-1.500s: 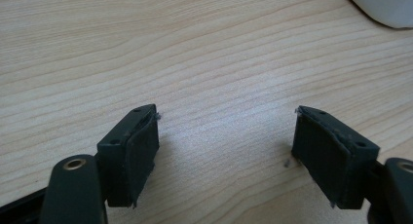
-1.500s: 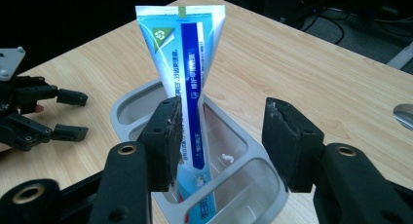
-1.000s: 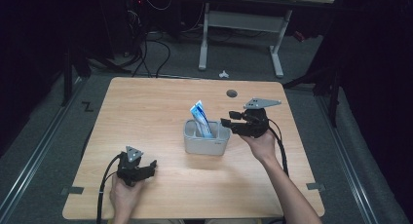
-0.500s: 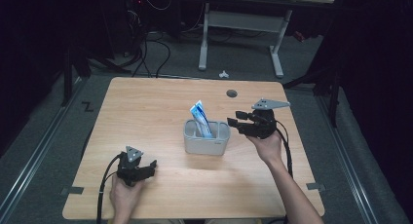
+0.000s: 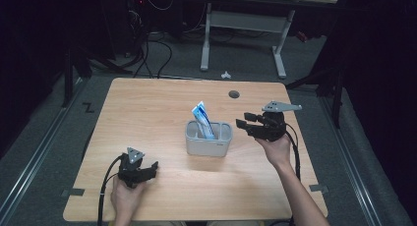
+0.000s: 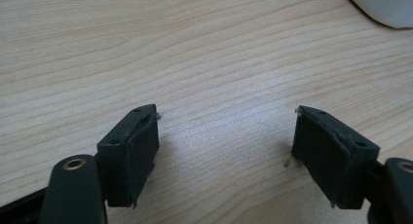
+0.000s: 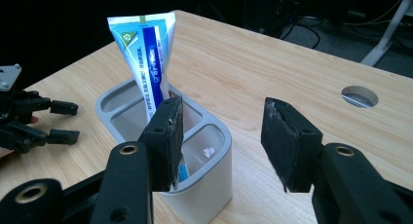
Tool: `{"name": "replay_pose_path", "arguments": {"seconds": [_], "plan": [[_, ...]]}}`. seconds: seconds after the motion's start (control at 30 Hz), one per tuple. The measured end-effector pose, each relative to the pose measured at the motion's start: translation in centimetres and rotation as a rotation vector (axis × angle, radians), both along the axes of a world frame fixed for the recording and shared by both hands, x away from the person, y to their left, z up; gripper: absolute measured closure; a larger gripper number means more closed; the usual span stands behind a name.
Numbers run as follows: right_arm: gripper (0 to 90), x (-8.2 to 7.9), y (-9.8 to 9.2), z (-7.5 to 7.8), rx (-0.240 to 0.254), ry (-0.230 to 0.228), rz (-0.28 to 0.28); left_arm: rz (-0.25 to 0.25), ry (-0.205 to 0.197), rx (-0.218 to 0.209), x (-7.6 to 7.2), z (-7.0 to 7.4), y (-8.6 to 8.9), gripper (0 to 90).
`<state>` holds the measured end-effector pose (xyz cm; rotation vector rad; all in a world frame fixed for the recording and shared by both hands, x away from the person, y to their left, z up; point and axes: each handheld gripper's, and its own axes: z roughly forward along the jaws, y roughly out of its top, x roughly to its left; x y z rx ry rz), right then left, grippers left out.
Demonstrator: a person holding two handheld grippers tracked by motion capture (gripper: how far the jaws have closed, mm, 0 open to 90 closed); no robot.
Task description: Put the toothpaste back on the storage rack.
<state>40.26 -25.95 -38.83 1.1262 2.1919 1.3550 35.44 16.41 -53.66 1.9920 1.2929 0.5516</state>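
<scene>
A grey holder (image 5: 208, 138) (image 7: 204, 185) with several compartments stands mid-table. A white and blue toothpaste tube (image 5: 202, 119) (image 7: 146, 63) leans upright in it. My right gripper (image 5: 242, 124) (image 7: 221, 136) is just right of the holder, jaws open, pointing at it with nothing between them. My left gripper (image 5: 153, 168) (image 6: 226, 151) rests low over the wood near the front left, jaws open and empty; the right gripper view picks it up at the far left (image 7: 63, 121).
The wooden table (image 5: 147, 113) has a round cable hole (image 5: 234, 94) (image 7: 359, 96) at the back right. Behind the table stand a desk frame's legs (image 5: 280, 54) and cables on the floor. A white rim (image 6: 384, 7) shows at the top right of the left gripper view.
My right gripper has drawn back to the right, away from the holder. The tube stays in the holder. My left gripper has kept still.
</scene>
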Motion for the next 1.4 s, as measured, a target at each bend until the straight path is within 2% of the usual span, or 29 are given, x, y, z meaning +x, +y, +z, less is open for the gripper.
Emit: {"name": "replay_pose_path", "arguments": {"seconds": [0.7, 1.4], "plan": [[50.9, -1.1, -1.9, -0.2, 0.018, -0.006, -0.032, 0.000, 0.000, 0.000, 0.0, 0.0, 0.0, 25.5], [51.0, -2.2, -3.8, -1.1, 0.042, -0.003, -0.068, 0.002, -0.002, 0.000, 0.0, 0.0, 0.0, 25.5]]}}
